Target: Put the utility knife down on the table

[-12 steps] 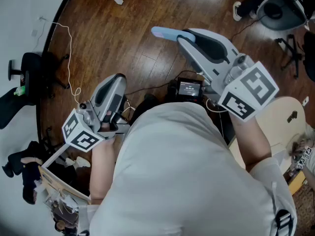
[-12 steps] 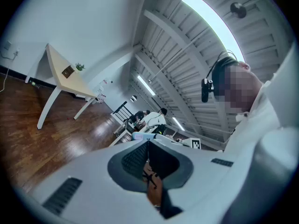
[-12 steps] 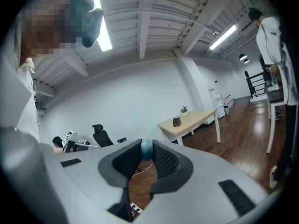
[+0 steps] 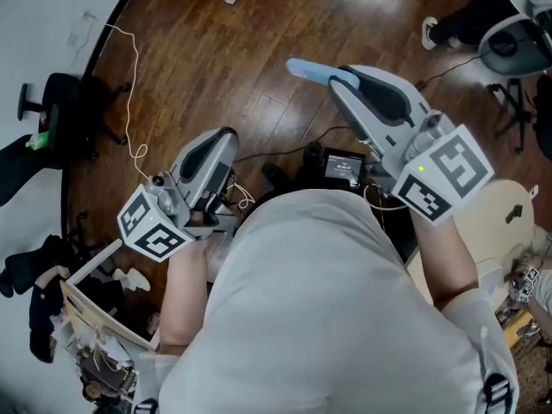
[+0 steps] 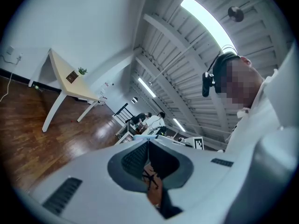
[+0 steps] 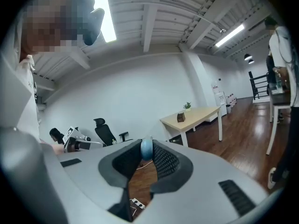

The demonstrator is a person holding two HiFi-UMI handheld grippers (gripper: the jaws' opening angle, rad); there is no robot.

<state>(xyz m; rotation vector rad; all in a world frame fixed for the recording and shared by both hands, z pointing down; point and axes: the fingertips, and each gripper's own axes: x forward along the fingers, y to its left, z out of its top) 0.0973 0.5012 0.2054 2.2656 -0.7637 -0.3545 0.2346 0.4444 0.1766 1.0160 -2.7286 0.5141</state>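
Dark wood floor (image 4: 259, 33) lies below the person, whose left gripper (image 4: 227, 135) sits closed on nothing while the right gripper (image 4: 333, 78) clamps the pale blue utility knife (image 4: 304, 67), as a moment ago. Only the view has drifted; the table (image 6: 198, 115) stands well off, so the set-down looks unstarted.

utility knife (image 4: 307, 69) between right gripper (image 4: 342, 81) fingers | left gripper (image 4: 228, 135) left of it | both over floor (image 4: 216, 50)
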